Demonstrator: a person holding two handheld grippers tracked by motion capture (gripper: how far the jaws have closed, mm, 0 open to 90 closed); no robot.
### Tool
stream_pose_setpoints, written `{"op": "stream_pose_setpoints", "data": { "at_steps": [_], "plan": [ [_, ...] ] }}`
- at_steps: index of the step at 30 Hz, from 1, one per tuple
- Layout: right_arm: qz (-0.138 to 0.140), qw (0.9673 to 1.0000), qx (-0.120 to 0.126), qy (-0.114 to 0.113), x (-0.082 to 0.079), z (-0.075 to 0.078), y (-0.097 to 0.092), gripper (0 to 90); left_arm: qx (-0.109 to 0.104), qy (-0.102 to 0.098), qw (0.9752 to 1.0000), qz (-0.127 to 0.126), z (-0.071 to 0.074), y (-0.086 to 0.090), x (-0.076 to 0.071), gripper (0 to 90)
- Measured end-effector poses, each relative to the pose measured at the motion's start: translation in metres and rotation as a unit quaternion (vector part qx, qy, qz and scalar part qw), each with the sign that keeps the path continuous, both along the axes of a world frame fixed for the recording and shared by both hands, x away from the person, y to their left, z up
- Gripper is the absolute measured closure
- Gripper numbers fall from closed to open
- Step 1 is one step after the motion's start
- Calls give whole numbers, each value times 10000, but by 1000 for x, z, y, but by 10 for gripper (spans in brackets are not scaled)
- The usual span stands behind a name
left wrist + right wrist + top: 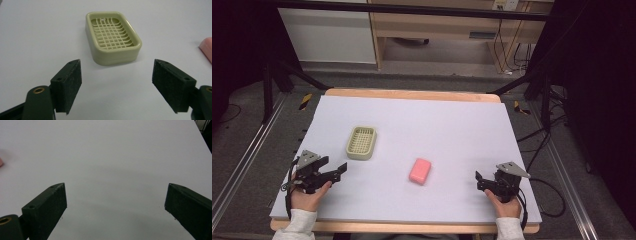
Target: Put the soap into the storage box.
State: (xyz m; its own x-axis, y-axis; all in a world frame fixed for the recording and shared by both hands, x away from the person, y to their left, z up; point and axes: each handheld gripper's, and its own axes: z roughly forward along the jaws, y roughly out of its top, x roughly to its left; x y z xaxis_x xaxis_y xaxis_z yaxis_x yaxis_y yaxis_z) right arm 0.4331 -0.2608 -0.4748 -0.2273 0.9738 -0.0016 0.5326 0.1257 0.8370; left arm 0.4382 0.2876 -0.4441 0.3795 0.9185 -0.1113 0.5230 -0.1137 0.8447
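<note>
A pale green soap dish with a grid floor lies left of centre on the white table top. A pink soap bar rests to its right, nearer the front. My left gripper sits near the front left, open and empty, pointing toward the dish. In the left gripper view the soap dish lies just beyond the open gripper, and the soap bar peeks in at the right edge. My right gripper is at the front right, open and empty; in its own view the gripper frames bare table.
The table's wooden edge runs along the back. Beyond it stand a wooden cabinet and dark frame legs. Cables hang off the table's right side.
</note>
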Motion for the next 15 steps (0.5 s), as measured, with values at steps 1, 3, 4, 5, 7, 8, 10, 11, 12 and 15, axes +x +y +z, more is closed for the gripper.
{"op": "stream_pose_setpoints", "data": {
  "at_steps": [1, 3, 4, 5, 7, 8, 10, 11, 12, 15],
  "plan": [
    [4, 10000, -11, -6, 0, 0, 0, 43, -5, 35, 10000, -57, 0, -3, 0, 233],
    [6, 10000, 10, -20, 0, 0, 0, 43, -5, 58, 9999, -122, -1, -6, 0, 236],
    [10, 10000, 23, -23, -1, 1, 0, 43, 9, 67, 9999, -156, -1, -8, 0, 237],
    [14, 10000, 27, -22, -1, 1, 0, 43, 29, 74, 9998, -173, -1, -9, 0, 239],
    [16, 10000, 11, -24, 0, 0, 0, 43, 21, 82, 9998, -196, -1, -11, 0, 240],
    [34, 10000, 7, -1, 0, 0, 0, 43, 29, 82, 9997, -224, -1, -13, 0, 240],
    [32, 10000, 16, 2, 0, 0, 1, 43, 34, 78, 9996, -262, 0, -16, 0, 239],
    [35, 10000, 17, 0, 0, 0, 1, 43, 25, 70, 9996, -273, 0, -17, 0, 239],
    [39, 10000, 24, 1, 0, 0, 1, 43, 30, 70, 9996, -288, 1, -19, -1, 238],
    [39, 10000, 27, 14, 0, 0, 1, 43, 53, 78, 9994, -337, 1, -22, -1, 237]
  ]
}}
